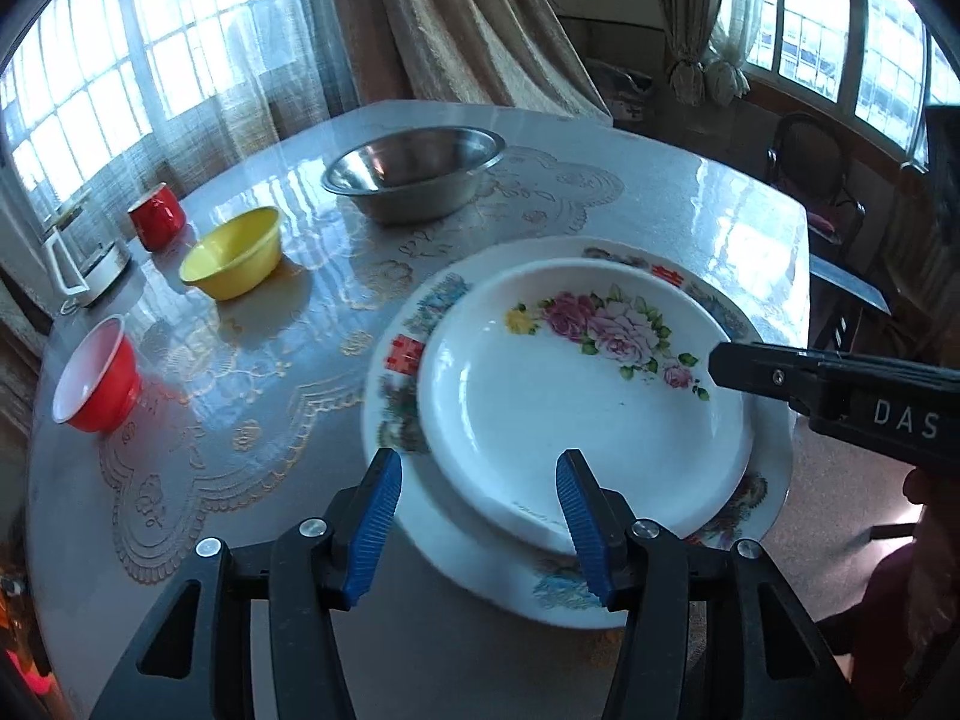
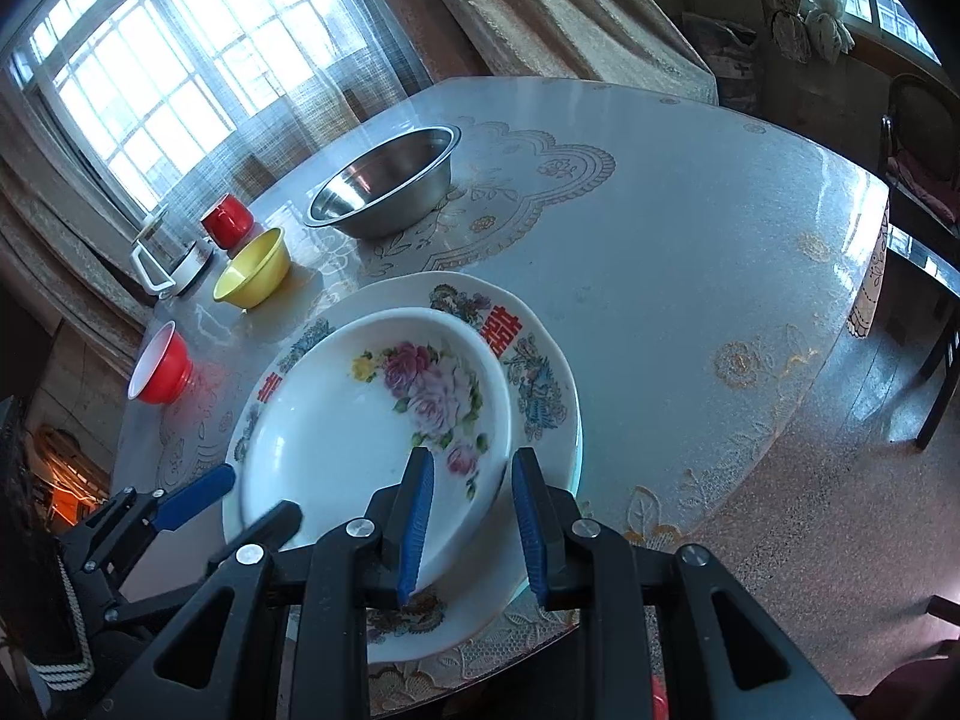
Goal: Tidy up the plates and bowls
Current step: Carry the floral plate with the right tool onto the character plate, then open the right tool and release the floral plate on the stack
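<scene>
A white deep plate with pink roses [image 1: 540, 396] [image 2: 336, 438] lies inside a larger patterned plate [image 1: 396, 396] [image 2: 540, 384] on the round table. My left gripper [image 1: 480, 516] is open and straddles the rose plate's near rim, one pad outside it and one over its inside, neither pressing. In the right wrist view the left gripper [image 2: 262, 492] reaches in from the lower left. My right gripper [image 2: 471, 516] is shut on the rose plate's right rim, one pad inside and one outside. One of its black fingers [image 1: 756, 375] shows at the right of the left wrist view.
Behind the plates stand a steel bowl [image 1: 414, 174], a yellow bowl [image 1: 234, 255], a red bowl [image 1: 99, 375], a red cup [image 1: 157, 216] and a glass jug with a white handle [image 1: 78, 264]. The table edge drops off at the right, with a dark chair [image 1: 816, 180] beyond it.
</scene>
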A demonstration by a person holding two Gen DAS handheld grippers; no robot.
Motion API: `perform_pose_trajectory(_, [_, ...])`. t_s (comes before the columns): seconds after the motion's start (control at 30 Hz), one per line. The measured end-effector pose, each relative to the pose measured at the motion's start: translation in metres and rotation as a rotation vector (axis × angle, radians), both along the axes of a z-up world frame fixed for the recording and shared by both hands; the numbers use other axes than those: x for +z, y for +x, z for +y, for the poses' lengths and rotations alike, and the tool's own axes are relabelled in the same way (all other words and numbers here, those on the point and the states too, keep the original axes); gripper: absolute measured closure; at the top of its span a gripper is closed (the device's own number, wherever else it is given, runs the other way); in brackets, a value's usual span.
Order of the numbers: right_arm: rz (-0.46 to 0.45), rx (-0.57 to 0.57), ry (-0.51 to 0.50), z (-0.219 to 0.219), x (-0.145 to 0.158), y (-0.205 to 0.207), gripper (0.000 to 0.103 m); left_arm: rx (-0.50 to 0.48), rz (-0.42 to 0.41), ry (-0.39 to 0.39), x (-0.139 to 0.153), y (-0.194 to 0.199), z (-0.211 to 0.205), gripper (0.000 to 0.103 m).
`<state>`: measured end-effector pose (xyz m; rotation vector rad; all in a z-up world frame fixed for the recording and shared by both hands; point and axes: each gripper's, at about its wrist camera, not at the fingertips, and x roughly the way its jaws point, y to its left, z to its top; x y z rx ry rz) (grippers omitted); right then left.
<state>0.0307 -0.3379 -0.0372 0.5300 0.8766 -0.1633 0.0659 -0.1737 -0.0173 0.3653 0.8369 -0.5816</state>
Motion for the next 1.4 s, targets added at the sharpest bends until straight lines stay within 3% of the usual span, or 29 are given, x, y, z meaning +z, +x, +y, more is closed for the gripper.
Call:
perform_pose_trajectory(0.27, [0.002,-0.001,-0.003,0.003,0.000,0.000,0.075,0.078,0.028,-0.039,-0.001,0.010,0.018,0.045])
perform_pose_trajectory(0.6, [-0.066,0.000,-0.011,0.006,0.011,-0.005,0.073,0.119,-0.002,-0.072,0.008,0.008,0.026,0.023])
perform_pose_trajectory(0.8, [-0.072,0.015,-0.020,0.014,0.014,0.000,0.067,0.164,0.004,-0.085,0.008,0.014,0.038,0.017])
perform_pose_trajectory(1.4, [-0.063,0.068,-0.055,0.020,0.020,0.035,0.063,0.328,0.114,-0.132,-0.011,0.062,0.068,0.012])
